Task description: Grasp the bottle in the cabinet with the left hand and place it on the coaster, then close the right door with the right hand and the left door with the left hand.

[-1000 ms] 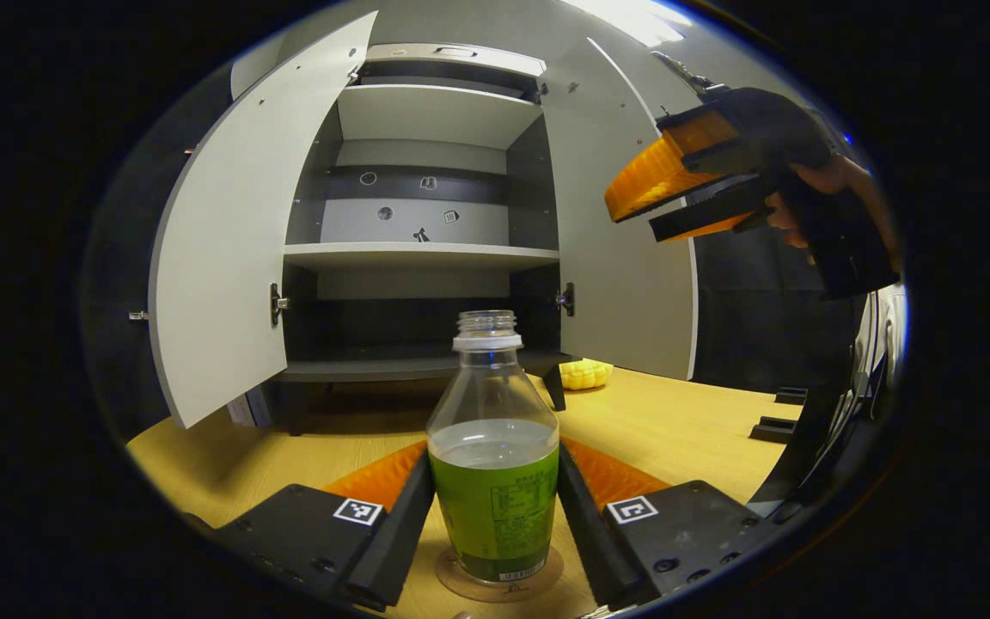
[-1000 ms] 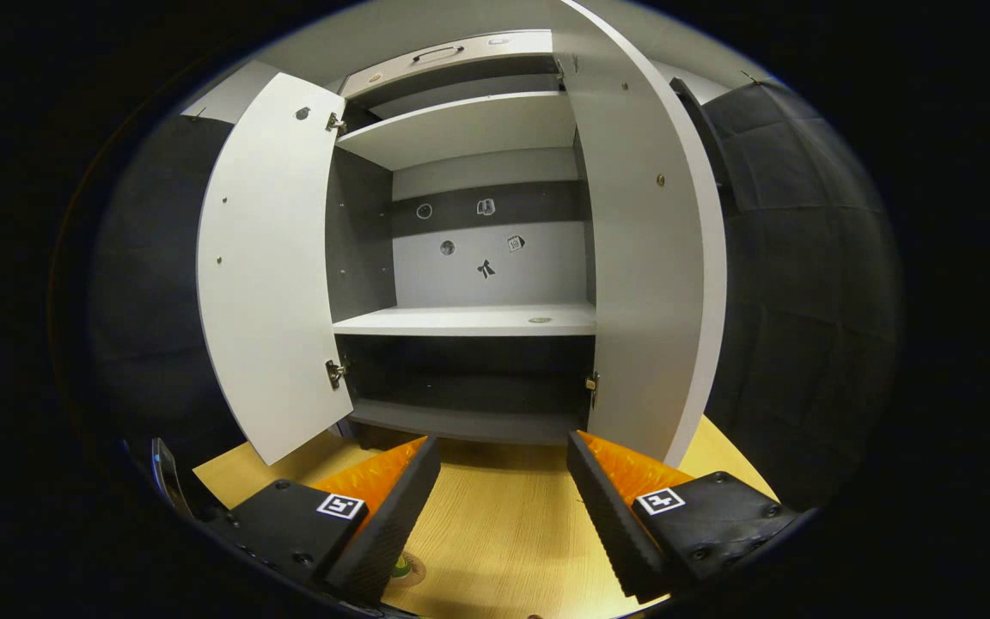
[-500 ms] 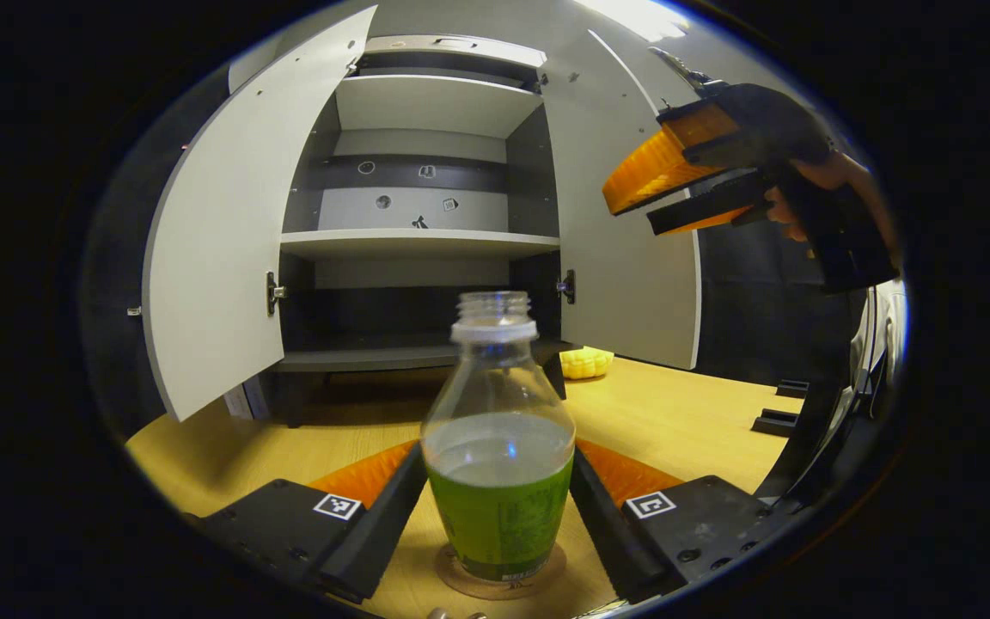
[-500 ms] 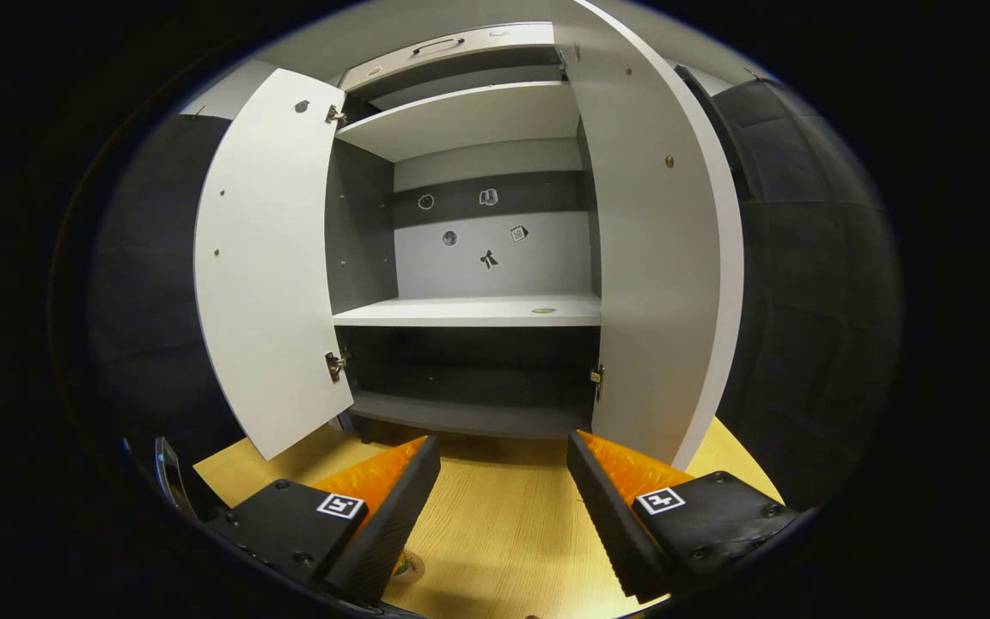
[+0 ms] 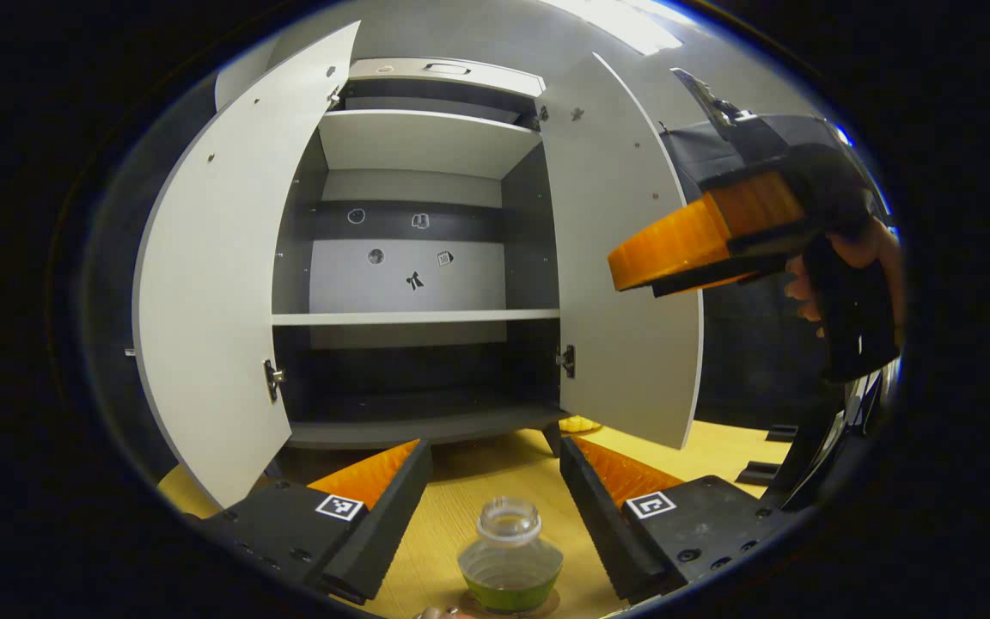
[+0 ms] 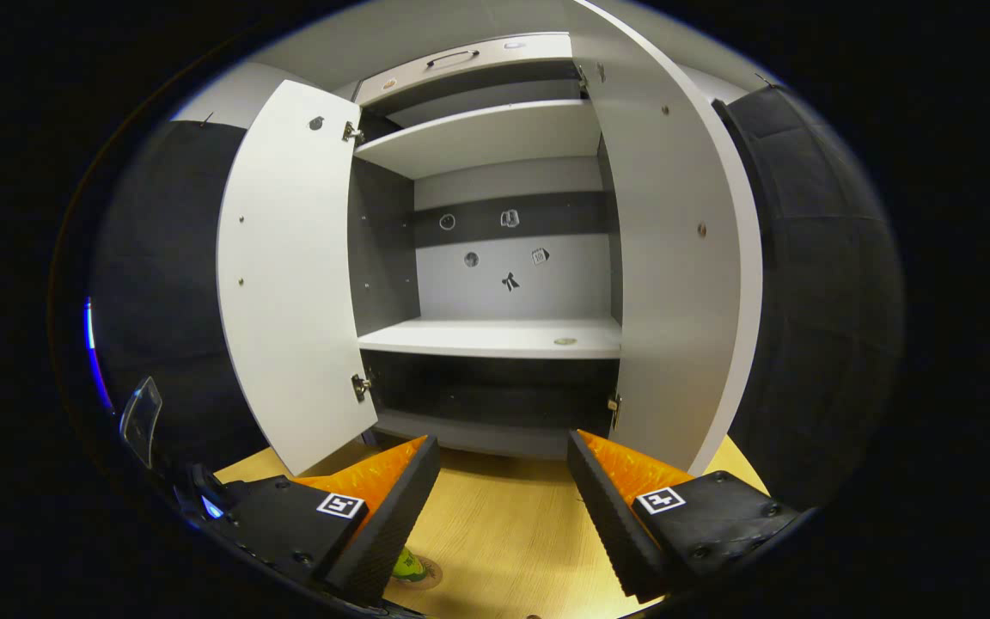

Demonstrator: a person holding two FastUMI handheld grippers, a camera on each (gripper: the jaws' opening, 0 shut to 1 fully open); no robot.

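Observation:
The bottle [image 5: 510, 559], clear with green drink and no cap, stands upright on the round coaster [image 5: 541, 605] on the wooden table. My left gripper [image 5: 495, 447] hangs open above and behind it, fingers well apart and touching nothing. The grey cabinet has its left door [image 5: 211, 301] and right door [image 5: 624, 258] swung wide. My right gripper [image 5: 632, 273], held by a hand [image 5: 847, 266], floats beside the right door's outer edge. In the right gripper view, the right gripper [image 6: 504, 440] is open facing the right door [image 6: 675, 258] and left door [image 6: 297, 275]; the bottle [image 6: 409, 567] peeks out low down.
A yellow object [image 5: 581, 423] lies on the table [image 5: 461, 507] behind the right door's lower corner. Black blocks [image 5: 761, 471] sit at the table's right side. The middle shelf [image 6: 495, 337] carries a small disc [image 6: 564, 341].
My left gripper has let go of the bottle and risen away, leaving it on the coaster. The right gripper has dropped a little lower beside the right door.

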